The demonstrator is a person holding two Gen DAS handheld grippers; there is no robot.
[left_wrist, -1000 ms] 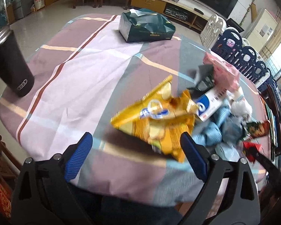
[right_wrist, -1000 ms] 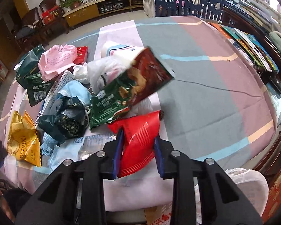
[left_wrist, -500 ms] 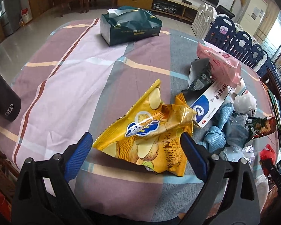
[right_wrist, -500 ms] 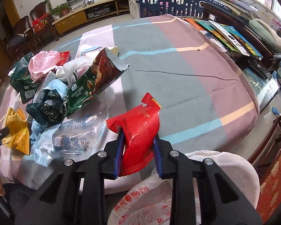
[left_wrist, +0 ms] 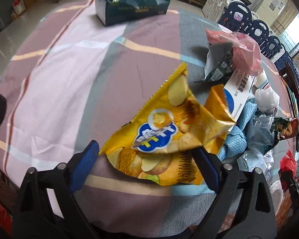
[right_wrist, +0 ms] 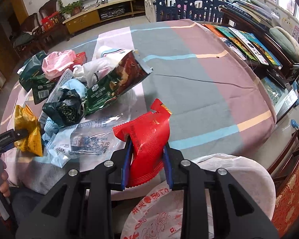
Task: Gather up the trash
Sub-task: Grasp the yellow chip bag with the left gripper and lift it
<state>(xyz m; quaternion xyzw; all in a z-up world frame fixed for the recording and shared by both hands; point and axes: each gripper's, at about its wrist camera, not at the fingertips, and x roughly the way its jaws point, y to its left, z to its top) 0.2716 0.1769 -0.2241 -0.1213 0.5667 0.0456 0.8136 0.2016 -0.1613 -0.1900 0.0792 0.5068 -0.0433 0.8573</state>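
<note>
right hand-held gripper [right_wrist: 146,164]: pinching a red wrapper [right_wrist: 147,139] between both blue pads, held above the mouth of the white plastic bag [right_wrist: 219,195]
white plastic bag: hangs at the near edge of the counter [right_wrist: 199,79], red print on the outside; inside not visible
left hand-held gripper [left_wrist: 147,162]: fingers spread wide around the near end of the yellow chip bag [left_wrist: 169,131]; left pad at the bag's corner, right pad partly under its edge; not squeezing it
yellow chip bag: crumpled, lying on the checked cloth at the counter's near side, left end of the trash pile
trash pile: pink plastic bag [right_wrist: 57,63], green snack bag [right_wrist: 117,85] torn open at the top and tilted, dark crumpled bag [right_wrist: 64,107], clear wrapper [right_wrist: 85,139], blue cloth [left_wrist: 235,139], white-and-blue box [left_wrist: 239,91]; all bunched and touching
green tissue box [left_wrist: 131,4]: far side of the counter, well apart from the pile, tissue sticking out of the top
books [right_wrist: 247,43]: row along the counter's right edge
</note>
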